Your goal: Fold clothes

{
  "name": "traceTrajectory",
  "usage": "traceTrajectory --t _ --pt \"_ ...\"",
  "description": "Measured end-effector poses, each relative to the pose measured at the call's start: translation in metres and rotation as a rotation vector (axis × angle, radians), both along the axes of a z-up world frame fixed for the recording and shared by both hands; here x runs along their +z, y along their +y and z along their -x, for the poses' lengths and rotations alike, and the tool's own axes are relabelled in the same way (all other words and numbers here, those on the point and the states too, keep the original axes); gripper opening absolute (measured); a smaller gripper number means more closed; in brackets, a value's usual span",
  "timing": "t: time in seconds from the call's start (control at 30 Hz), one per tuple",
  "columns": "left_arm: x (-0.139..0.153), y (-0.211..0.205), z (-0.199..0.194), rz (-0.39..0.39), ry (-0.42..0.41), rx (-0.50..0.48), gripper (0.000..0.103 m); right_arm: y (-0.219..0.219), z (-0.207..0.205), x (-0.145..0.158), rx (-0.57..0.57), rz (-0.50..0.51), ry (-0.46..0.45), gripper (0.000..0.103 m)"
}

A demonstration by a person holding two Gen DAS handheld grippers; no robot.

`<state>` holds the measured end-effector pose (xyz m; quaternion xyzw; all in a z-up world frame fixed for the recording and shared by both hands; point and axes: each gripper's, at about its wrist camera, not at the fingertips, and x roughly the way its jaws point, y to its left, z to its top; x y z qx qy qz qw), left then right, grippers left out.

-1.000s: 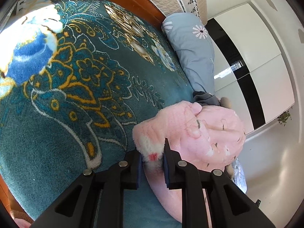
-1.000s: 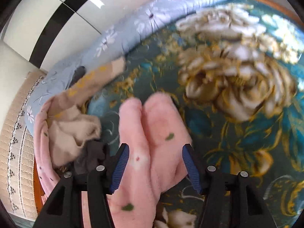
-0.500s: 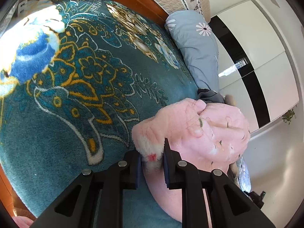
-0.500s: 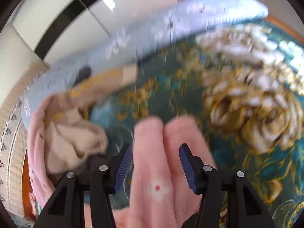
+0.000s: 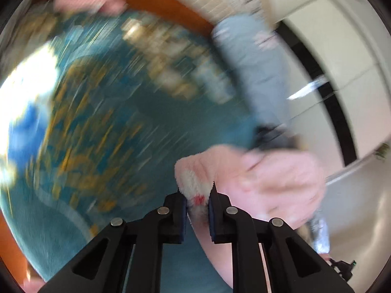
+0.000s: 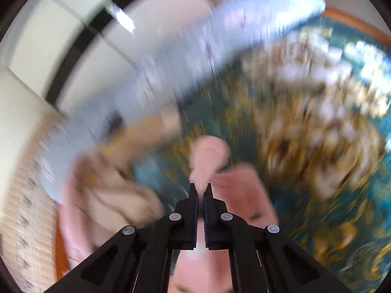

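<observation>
A fluffy pink garment (image 5: 273, 180) with white patches lies bunched on the teal flowered blanket (image 5: 127, 131). My left gripper (image 5: 198, 195) is shut on a fold of it at its near edge. In the right wrist view the same pink garment (image 6: 234, 185) runs under and between the black fingers, and my right gripper (image 6: 200, 193) is shut on a raised pinch of it. Both views are smeared by motion.
A grey-blue flowered pillow (image 5: 256, 68) lies along the bed's far side. A heap of beige and dark clothes (image 6: 114, 185) sits left of the right gripper. A wooden bed frame (image 5: 171, 7) and a white wardrobe (image 5: 342, 56) stand beyond.
My right gripper has closed from wide open onto the pink garment. Both grippers are now moving fast, blurring the views. The left gripper keeps its hold.
</observation>
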<state>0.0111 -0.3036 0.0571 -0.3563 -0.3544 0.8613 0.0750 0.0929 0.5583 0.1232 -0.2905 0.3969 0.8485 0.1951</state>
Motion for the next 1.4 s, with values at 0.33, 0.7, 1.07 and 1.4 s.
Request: traceTrajectory --t 0.33,0.7,1.07,1.4 --pt "0.011 0.000 -0.043 -0.009 0.136 -0.076 0.015 0.020 -0.170 -0.039 -0.166 0.068 -0.023 0.004" --pt "-0.053 -0.014 -0.054 -0.034 -0.068 -0.073 0.015 0.021 -0.240 -0.124 -0.263 0.244 -0.155 0.004" --pt "-0.055 -0.031 -0.064 -0.046 -0.086 -0.049 0.040 0.031 -0.240 -0.093 -0.366 0.133 -0.218 0.033" --pt "-0.015 -0.014 -0.051 -0.076 0.045 -0.099 0.049 -0.036 -0.114 -0.018 -0.172 -0.073 -0.045 0.055"
